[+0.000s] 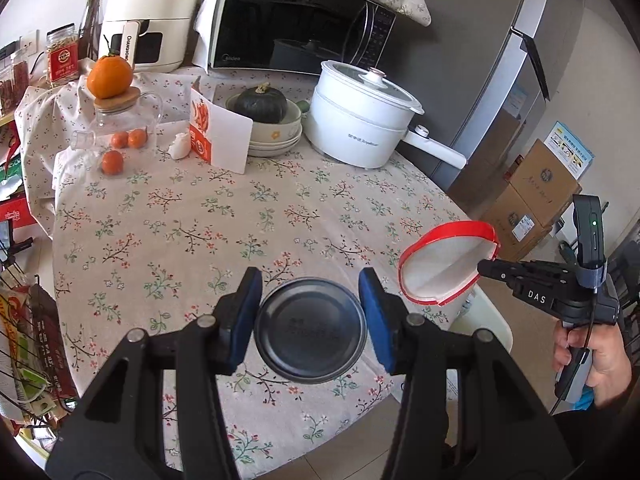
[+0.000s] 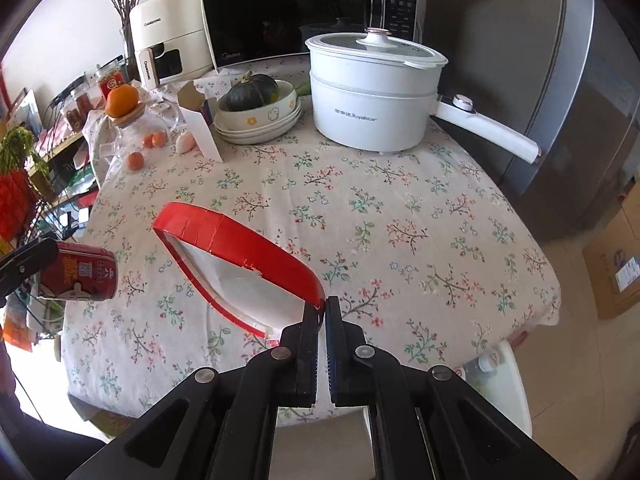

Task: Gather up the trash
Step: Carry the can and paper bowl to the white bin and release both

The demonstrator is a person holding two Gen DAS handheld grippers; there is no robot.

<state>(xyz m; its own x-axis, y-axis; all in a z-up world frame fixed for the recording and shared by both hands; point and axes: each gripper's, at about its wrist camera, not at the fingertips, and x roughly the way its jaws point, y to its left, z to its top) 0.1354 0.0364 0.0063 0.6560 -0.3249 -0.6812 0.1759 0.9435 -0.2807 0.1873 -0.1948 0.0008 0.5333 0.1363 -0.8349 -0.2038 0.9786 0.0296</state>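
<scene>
Gripping a red can (image 2: 76,276) sideways, the left gripper (image 1: 310,312) has its blue pads (image 1: 248,312) pressed on the can's sides; the dark round end faces the wrist camera, red label with white print shows from the right wrist view. The right gripper (image 2: 323,312) pinches the rim of a squashed red-edged paper bowl (image 2: 240,272), white inside, torn at the rim. Both are held above the floral tablecloth (image 1: 200,220), the bowl at the table's near right edge.

Both grippers are matte black linkages with silver pivot screws; the left gripper (image 1: 310,316) wears blue pads, the right gripper (image 1: 486,268) white "DAS" lettering.
</scene>
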